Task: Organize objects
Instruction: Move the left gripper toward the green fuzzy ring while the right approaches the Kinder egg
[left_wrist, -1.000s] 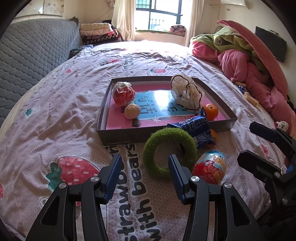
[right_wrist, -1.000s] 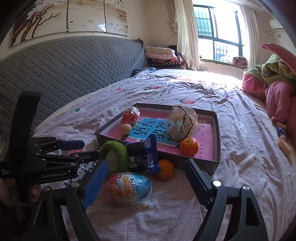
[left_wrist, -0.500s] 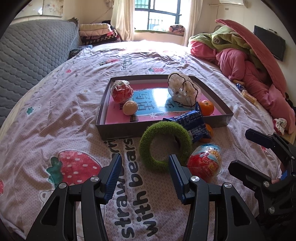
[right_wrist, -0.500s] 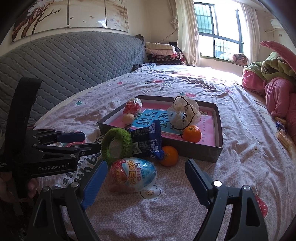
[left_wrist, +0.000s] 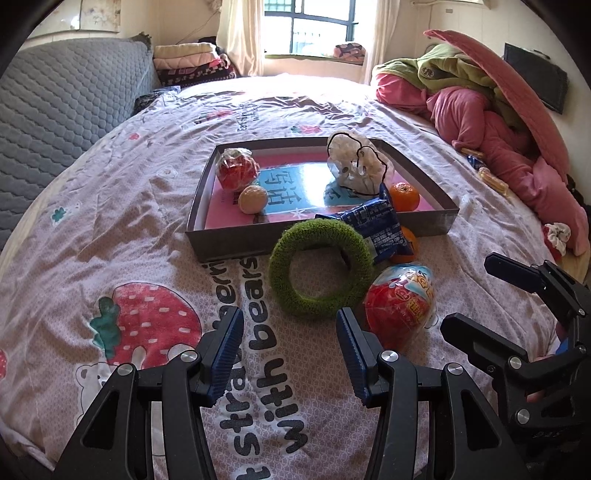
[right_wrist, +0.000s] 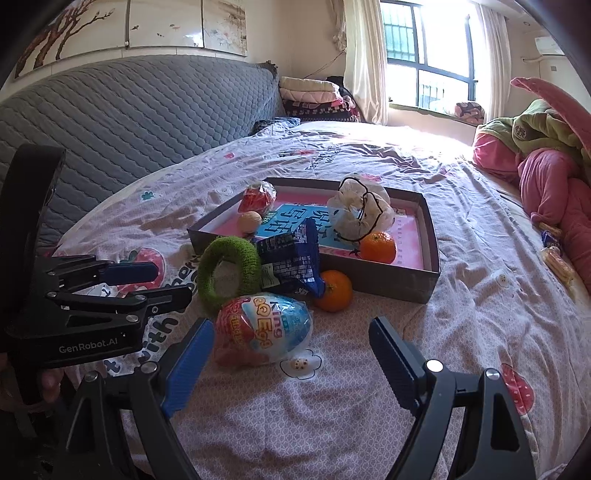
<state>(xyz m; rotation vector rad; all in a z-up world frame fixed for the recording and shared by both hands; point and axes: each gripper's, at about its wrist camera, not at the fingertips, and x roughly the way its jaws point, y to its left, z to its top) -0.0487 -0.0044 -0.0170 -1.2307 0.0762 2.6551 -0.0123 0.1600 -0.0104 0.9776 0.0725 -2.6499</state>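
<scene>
A: We are starting at the left. The quilted grey headboard (left_wrist: 55, 96) is lining that side, and the pink printed bedsheet with strawberries and bears (left_wrist: 122, 229) is spreading under everything. Our left gripper (left_wrist: 288, 350) is hovering over the printed lettering, its blue-padded tongs spread apart with only sheet between them.

B: Noting the same. Just beyond its tips the fuzzy green ring (left_wrist: 320, 269) is lying on the sheet, leaning against the near wall of the shallow grey cardboard tray with a pink and blue printed floor (left_wrist: 229, 247).

A: Inside the tray, left to right, we are seeing a red snack in clear wrap (left_wrist: 236, 170), a small tan ball (left_wrist: 253, 199), a white plastic bag with a black cord (left_wrist: 356, 166) and an orange mandarin (left_wrist: 405, 196).

B: We are logging a blue foil snack packet (left_wrist: 376, 225) propped over the tray's near wall, touching the ring. A second mandarin (right_wrist: 333, 290) is sitting outside on the sheet, just beside the packet.

A: Nearer us, the red and blue plastic-wrapped toy egg (right_wrist: 264, 326) is lying on its side on the sheet, outside the tray.

B: Our right gripper (right_wrist: 291, 360) is pointing at it, tongs spread wide. The egg is sitting just ahead of the left blue pad, near it; we cannot tell whether the two are touching.

A: Far right, a heap of pink and green bedding (left_wrist: 491, 103) is piling up against the wall.
</scene>
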